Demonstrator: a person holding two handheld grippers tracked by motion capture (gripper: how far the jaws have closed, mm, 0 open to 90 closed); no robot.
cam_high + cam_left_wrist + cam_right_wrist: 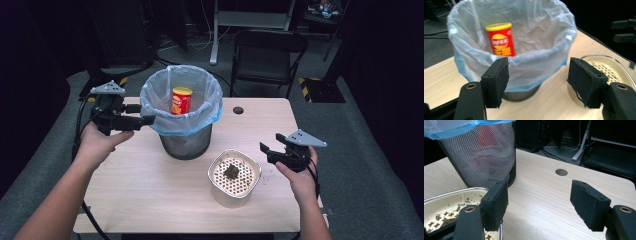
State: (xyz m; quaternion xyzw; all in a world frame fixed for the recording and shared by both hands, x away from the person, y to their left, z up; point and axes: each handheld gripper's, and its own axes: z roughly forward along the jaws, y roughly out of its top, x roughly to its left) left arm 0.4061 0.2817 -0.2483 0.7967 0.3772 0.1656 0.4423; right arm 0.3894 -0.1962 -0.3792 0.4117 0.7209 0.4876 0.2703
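Note:
A black mesh bin (186, 144) lined with a pale blue bag (536, 53) stands mid-table. Inside it stands a red chip can (181, 100) with a yellow lid, upright (501, 40). My left gripper (140, 114) hovers open at the bin's left rim, nothing between its pads (537, 77). A metal container (220, 192) with a perforated insert holds a dark lump (231, 171). My right gripper (270, 145) is open just right of that container, empty (539, 202), facing the mesh bin (484, 155).
A round cable hole (238, 110) sits in the wooden table (150, 190) behind the right gripper's path (561, 172). A black folding chair (267, 55) and a desk frame stand beyond the far edge. Crumbs speckle the container's insert (444, 207).

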